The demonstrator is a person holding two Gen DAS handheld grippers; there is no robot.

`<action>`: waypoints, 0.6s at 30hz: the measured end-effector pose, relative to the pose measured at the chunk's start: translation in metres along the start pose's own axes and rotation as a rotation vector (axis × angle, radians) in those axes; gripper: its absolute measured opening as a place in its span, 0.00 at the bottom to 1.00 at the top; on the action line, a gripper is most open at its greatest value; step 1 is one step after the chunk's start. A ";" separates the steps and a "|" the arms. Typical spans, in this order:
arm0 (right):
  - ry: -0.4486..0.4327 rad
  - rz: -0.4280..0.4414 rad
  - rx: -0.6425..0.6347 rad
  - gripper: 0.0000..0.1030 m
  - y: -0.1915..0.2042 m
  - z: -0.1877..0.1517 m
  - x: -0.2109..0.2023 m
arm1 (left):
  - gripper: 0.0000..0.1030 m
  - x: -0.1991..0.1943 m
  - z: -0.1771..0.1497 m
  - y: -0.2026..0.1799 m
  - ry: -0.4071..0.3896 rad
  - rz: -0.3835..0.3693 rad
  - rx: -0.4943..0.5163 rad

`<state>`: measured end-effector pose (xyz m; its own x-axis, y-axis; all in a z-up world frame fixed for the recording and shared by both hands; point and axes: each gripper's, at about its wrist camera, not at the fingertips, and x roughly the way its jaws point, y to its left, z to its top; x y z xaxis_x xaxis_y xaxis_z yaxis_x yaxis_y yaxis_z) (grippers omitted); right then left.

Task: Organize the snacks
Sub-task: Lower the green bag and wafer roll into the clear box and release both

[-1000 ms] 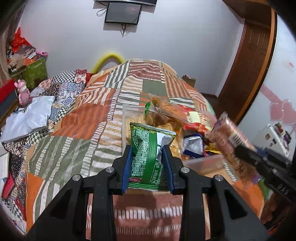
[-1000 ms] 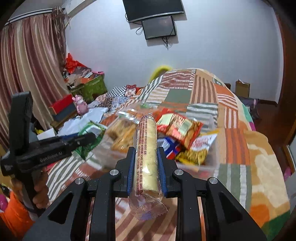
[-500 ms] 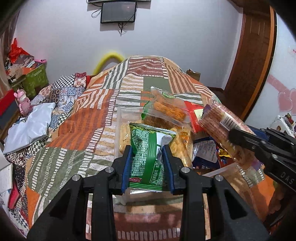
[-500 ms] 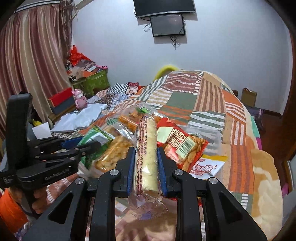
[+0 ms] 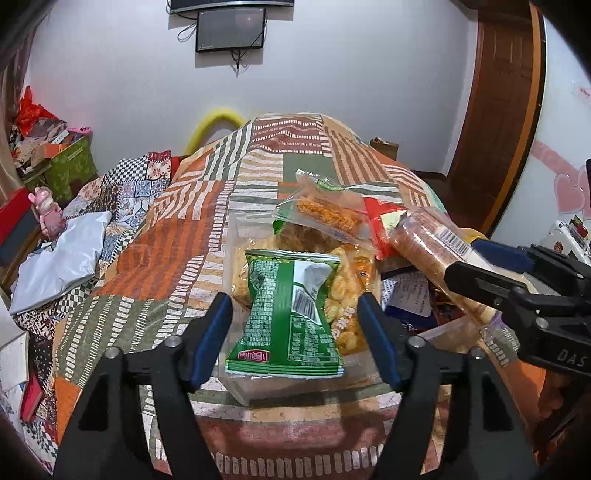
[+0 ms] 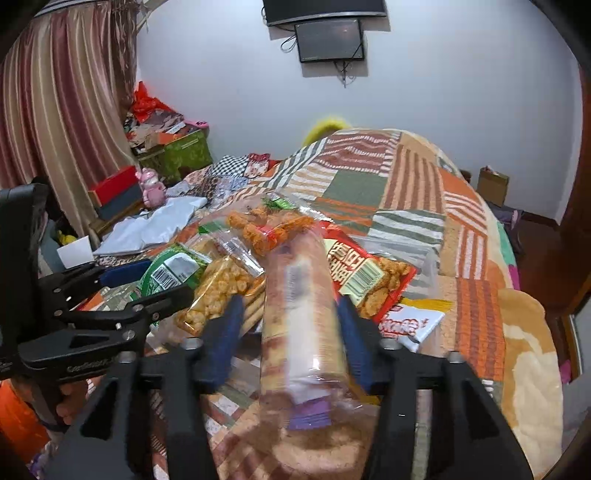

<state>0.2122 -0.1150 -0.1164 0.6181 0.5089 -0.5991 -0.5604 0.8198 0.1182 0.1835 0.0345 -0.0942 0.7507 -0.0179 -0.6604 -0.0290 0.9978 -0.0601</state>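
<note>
The green snack bag (image 5: 291,314) is seen between the blue pads of the left tool (image 5: 295,332), and clear gaps are shown on both sides of it: the jaws are opening and the bag is no longer pressed. Its lower edge is laid over the near rim of a clear plastic container (image 5: 243,391) that is set on the bed's patchwork quilt (image 5: 147,258). Behind the bag, inside the container, a clear packet of yellow puffed snacks (image 5: 345,295) is packed, and a clear packet of orange sticks (image 5: 325,214) is propped on top of the pile farther back. Over on the right, the long roll of biscuits (image 6: 303,317) is caught between the pads of the right tool (image 6: 291,332), whose jaws are likewise opening; the roll is blurred in the right wrist view, its far end pointed away over the snack pile, and a gap is visible at the left pad, while contact at the right pad cannot be told. From the left wrist view the same roll is seen angled up and to the left, above the container's right side. Beside the roll, a red packet with a barcode (image 6: 369,277) is spread over the heap, and a white packet with red lettering (image 6: 413,321) is tucked under its near edge. Beyond the quilt, a pink toy figure (image 5: 48,214) is stood at the bedside, and a dark screen (image 5: 231,27) is mounted on the white wall.
</note>
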 end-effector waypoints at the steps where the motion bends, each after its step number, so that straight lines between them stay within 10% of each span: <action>1: -0.011 -0.008 0.000 0.58 0.000 0.000 -0.003 | 0.69 -0.001 0.000 -0.001 -0.001 0.001 0.004; 18: -0.128 -0.033 0.018 0.60 0.013 0.002 -0.071 | 0.69 -0.073 0.006 -0.014 -0.120 -0.039 -0.007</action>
<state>0.1621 -0.1400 -0.0708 0.7021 0.5102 -0.4968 -0.5294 0.8405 0.1152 0.1336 0.0227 -0.0408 0.8249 -0.0488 -0.5631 -0.0026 0.9959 -0.0900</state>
